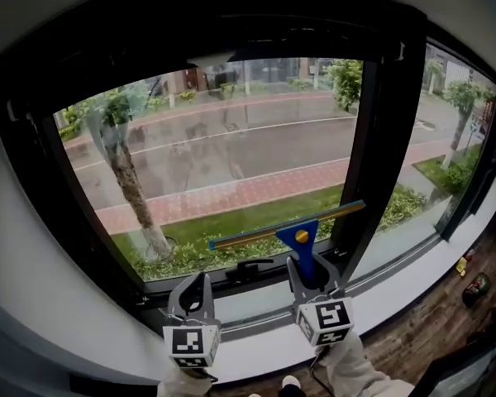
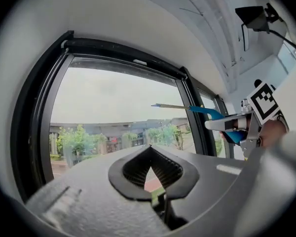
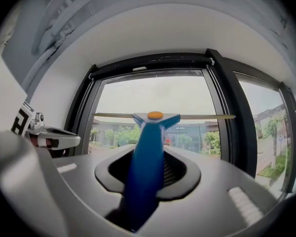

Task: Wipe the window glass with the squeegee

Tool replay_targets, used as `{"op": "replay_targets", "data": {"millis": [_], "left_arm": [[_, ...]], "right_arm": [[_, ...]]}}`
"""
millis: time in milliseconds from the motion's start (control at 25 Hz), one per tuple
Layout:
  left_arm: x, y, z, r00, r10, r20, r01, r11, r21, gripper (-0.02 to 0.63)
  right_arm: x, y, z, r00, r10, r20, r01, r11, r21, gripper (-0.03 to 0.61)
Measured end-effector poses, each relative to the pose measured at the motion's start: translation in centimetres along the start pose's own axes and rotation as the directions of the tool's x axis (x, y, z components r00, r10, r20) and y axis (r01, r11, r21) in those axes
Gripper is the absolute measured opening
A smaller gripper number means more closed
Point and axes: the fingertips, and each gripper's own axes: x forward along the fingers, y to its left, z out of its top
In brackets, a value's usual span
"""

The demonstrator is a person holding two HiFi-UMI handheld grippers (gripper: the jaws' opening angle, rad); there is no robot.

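The squeegee (image 1: 301,246) has a blue handle, an orange button and a long yellowish blade. In the head view its blade lies tilted against the lower part of the window glass (image 1: 231,139), right end higher. My right gripper (image 1: 312,275) is shut on the blue handle just below the blade; the right gripper view shows the squeegee (image 3: 149,147) running up between the jaws of the right gripper (image 3: 148,174). My left gripper (image 1: 194,292) hangs to the left, below the glass, shut and holding nothing. In the left gripper view, the left gripper (image 2: 149,174) faces the pane, with the squeegee (image 2: 207,111) off to the right.
A thick black frame surrounds the pane, with a vertical mullion (image 1: 372,155) just right of the blade and a second pane beyond it. A black window handle (image 1: 248,267) sits on the bottom frame. Below run a white sill (image 1: 256,337) and a wooden floor with small objects (image 1: 475,288).
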Motion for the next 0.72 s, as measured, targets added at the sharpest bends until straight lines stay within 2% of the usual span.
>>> {"op": "replay_targets", "data": {"millis": [200,400,560,720], "left_arm": [[6.4,0.3,7.4,0.994,-0.001,0.112,-0.009,0.996,0.089,-0.002],[11.6,-1.2,14.7,0.981,-0.037,0.189,0.013,0.992,0.128,-0.002],[15.5,-2.3,18.6,0.976,-0.079,0.203,0.049,0.987,0.152,-0.001],[17.7,-2.5,22.0,0.969,-0.081,0.232,0.04,0.983,0.178,-0.001]], "right_arm": [[6.2,-4.2,6.7,0.996,-0.011,0.091,0.014,0.999,-0.03,0.121],[11.4,-7.8,13.2,0.988,0.014,0.156,-0.012,1.0,-0.012,0.121],[15.3,-10.0,17.6,0.985,0.017,0.174,-0.015,1.0,-0.015,0.121],[17.5,-12.6,21.4,0.981,-0.019,0.192,0.02,1.0,0.0,0.121]]}}
